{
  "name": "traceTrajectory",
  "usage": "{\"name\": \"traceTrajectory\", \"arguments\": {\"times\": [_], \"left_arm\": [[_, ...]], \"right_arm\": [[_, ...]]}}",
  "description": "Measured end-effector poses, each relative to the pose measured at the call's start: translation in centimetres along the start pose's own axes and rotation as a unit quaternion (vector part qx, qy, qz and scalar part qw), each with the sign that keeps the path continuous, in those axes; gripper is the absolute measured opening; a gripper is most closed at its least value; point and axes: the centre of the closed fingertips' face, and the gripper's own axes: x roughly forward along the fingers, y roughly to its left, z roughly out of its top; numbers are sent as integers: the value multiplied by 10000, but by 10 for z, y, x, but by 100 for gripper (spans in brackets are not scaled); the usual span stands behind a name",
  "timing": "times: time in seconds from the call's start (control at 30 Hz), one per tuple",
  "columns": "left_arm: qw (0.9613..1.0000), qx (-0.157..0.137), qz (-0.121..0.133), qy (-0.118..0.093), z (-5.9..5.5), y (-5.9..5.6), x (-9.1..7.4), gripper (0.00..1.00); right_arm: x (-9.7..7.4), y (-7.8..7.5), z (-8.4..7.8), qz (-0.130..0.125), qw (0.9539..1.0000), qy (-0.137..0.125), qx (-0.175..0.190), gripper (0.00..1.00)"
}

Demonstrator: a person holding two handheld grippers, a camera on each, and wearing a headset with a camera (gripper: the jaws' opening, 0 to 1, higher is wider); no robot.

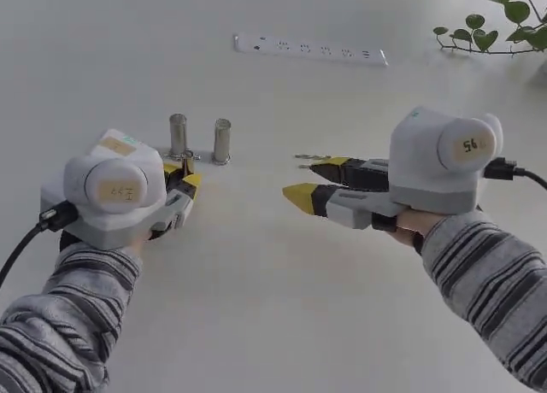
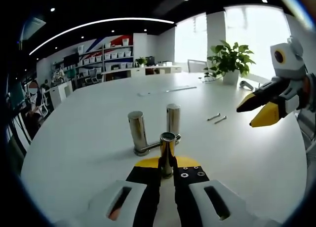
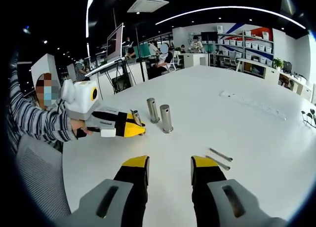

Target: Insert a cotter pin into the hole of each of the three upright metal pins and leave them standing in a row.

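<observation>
Left gripper (image 2: 167, 163) clamped tight on the nearest metal pin (image 2: 167, 145), low on its shaft, pin upright on the white table (image 1: 256, 307). Right gripper (image 3: 170, 165) hovering off to the side, jaws spread wide, nothing between them. Just ahead of it, two loose cotter pins (image 3: 217, 158) lying flat and side by side on the table, well apart from the pins. Behind the held pin, two standing pins (image 2: 173, 119) close together; thin horizontal piece (image 2: 150, 148) at the base of one, maybe a cotter pin already through, too small to confirm. Handling guess: steel pins heavy for their size, rigid, polished so slippery, easy to tip if pushed sideways, so worth bracing low, clear of the cross-hole. Cotter pins light, thin, a bit springy, awkward to lift off a hard flat top; best pinched across the looped head end, legs left free to enter the hole. Far back: power strip (image 1: 309, 49), then a leafy plant (image 1: 504, 21).
</observation>
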Motion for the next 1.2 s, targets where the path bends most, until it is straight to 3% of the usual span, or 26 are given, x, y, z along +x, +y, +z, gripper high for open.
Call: {"name": "traceTrajectory", "arguments": {"times": [0.43,0.6,0.87,1.07,1.2], "left_arm": [[9998,-47,100,134,-5,2,2,6],[9998,-53,63,175,-9,-1,2,16],[9997,-112,23,224,-10,2,-6,23],[9996,-194,-110,151,-3,-1,-20,34],[9992,-312,-232,-42,9,-4,-32,42]], "right_arm": [[0,8,-8,21,9999,71,128,29],[-1,9,-7,9,9999,56,152,29],[-3,9,-9,15,9999,69,156,30],[-1,12,-5,13,9998,11,186,30],[5,13,-3,19,9999,-7,135,30]]}}
